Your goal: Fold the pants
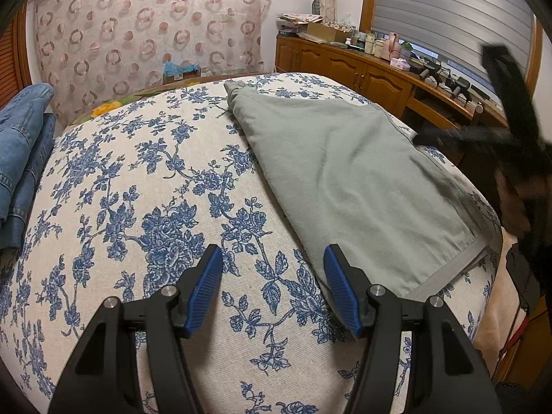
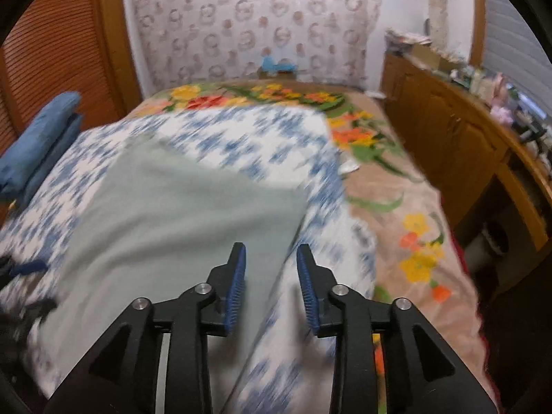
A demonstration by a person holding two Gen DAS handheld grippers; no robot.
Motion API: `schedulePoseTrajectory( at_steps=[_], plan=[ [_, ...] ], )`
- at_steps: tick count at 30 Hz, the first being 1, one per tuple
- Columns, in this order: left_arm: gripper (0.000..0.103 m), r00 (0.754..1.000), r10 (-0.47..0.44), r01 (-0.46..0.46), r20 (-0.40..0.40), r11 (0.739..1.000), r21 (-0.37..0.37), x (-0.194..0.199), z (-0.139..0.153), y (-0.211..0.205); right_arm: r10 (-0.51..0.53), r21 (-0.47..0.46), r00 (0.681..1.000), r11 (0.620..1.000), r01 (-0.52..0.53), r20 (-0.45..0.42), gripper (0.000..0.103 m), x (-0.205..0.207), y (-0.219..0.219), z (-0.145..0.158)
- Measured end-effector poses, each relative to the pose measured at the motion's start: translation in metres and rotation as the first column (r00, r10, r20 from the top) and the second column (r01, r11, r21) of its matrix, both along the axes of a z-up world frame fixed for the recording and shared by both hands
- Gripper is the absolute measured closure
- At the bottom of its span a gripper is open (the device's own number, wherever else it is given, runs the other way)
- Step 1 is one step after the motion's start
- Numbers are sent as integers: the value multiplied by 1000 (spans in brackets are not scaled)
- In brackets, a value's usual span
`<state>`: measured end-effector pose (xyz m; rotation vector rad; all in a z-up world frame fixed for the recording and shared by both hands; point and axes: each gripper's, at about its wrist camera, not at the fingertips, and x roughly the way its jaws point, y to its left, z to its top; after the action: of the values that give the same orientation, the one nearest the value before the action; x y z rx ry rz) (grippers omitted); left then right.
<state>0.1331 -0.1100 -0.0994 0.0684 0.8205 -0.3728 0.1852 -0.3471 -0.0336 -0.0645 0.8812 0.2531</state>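
A: Left wrist view: the left gripper [image 1: 272, 286] hangs wide and empty over the bedcover [image 1: 138, 179], its right pad near the pants' [image 1: 348, 186] edge but gripping nothing.

B: And the pants?

A: Grey, lying flat and doubled on the cover, hem band at the near right. I'd judge one fold done and the cloth laid flat for the next.

B: Right gripper [image 2: 270, 286]?

A: Part open, nothing pinched; the pants' right edge lies below its pads. The picture is blurred, so finer detail is lost.

B: Anything in the way?

A: Folded jeans [image 1: 24, 158] sit at the cover's left edge, well apart. A wooden cabinet [image 1: 355, 69] runs along the right, off the bed. The cover beside the pants is free.
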Motion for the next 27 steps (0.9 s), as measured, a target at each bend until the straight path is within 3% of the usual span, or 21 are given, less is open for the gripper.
schedulePoseTrajectory(
  at_steps=[8,13,21,27],
  plan=[
    [42,1000,0,0,1,1000,2,0,0,0,76,-32,997,997,-75,11,73,-63,34,-15],
    [42,1000,0,0,1,1000,2,0,0,0,61,-65,998,996,-60,18,71,-73,40,-22],
    [42,1000,0,0,1,1000,2,0,0,0,3,-70,1000,998,-1,28,59,-86,37,-23],
    [42,1000,0,0,1,1000,3,0,0,0,-6,9,1000,1000,6,-9,46,-98,33,-20]
  ],
)
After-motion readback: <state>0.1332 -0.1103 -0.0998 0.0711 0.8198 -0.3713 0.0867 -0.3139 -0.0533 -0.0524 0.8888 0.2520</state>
